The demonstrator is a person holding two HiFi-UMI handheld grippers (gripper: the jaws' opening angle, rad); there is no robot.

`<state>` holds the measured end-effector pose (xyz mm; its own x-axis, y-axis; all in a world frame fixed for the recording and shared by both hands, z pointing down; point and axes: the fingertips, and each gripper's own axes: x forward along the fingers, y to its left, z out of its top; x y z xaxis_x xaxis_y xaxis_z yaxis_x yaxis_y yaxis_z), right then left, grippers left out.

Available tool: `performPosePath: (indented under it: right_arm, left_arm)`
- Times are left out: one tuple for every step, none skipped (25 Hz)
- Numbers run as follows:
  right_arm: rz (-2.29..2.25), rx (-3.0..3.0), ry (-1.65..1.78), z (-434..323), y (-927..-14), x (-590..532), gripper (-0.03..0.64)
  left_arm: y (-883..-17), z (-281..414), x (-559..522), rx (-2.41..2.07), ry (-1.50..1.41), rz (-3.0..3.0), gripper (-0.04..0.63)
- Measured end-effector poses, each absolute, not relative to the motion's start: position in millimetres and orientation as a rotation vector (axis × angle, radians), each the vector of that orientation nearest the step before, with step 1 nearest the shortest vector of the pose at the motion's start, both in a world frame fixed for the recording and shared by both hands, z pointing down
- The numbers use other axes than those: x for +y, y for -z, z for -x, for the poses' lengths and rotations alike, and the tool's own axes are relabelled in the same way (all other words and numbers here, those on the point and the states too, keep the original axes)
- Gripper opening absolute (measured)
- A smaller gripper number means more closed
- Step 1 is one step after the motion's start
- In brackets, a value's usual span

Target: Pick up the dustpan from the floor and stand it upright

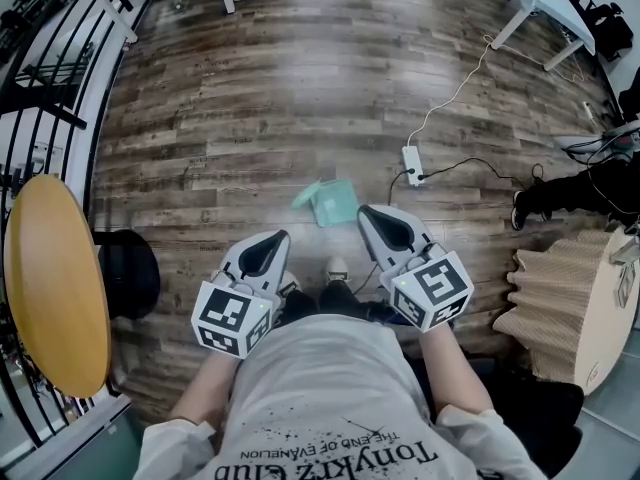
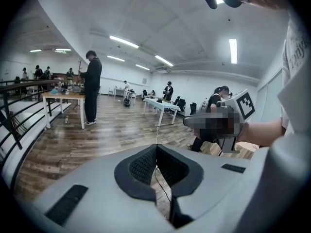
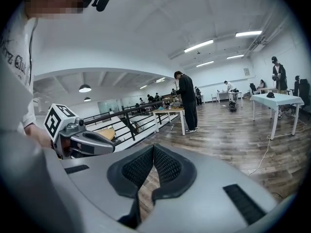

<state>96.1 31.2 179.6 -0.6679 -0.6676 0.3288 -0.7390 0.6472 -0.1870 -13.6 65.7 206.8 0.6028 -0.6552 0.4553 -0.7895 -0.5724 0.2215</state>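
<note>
The teal dustpan (image 1: 326, 201) lies on the wooden floor just ahead of the person's feet, seen only in the head view. My left gripper (image 1: 281, 237) hangs to its lower left and my right gripper (image 1: 366, 213) just to its right, both held above the floor and apart from it. In the left gripper view the left gripper (image 2: 156, 147) has its black pads pressed together with nothing between them. The right gripper (image 3: 153, 147) is likewise shut and empty. Each gripper view shows the other gripper beside it, but not the dustpan.
A round yellow table (image 1: 55, 278) and a black railing (image 1: 50, 98) stand at the left, with a black bag (image 1: 130, 273) beside them. A white power strip (image 1: 412, 163) with cables lies past the dustpan. A corrugated cardboard piece (image 1: 555, 293) is at the right. People stand at far tables (image 2: 68, 97).
</note>
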Motion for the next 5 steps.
performPosePath:
  right_arm:
    - [-1.145,-2.643,-0.450,-96.7,-179.1,31.6,0.026]
    - [-1.145,-2.648,-0.446,-97.4,-178.8,32.0,0.026]
    - [-1.145,-2.652,-0.441,-98.2,-178.7,32.2,0.026]
    - [-1.145,-2.655,-0.437,-99.0,-178.8,32.3,0.026]
    - [-1.145,-2.657,-0.432,-99.8,-178.9,32.4,0.026]
  left_arm:
    - [-207.3,13.6,66.2,-1.155,-0.457,-2.430,0.025]
    - [-207.6,13.4,66.7,-1.156,-0.457,-2.430,0.025]
    - [-208.0,13.1,67.0,-1.156,-0.457,-2.431,0.025]
    - [-208.4,12.8,67.4,-1.157,-0.458,-2.431,0.025]
    - [-208.8,12.6,67.7,-1.158,-0.459,-2.431,0.025]
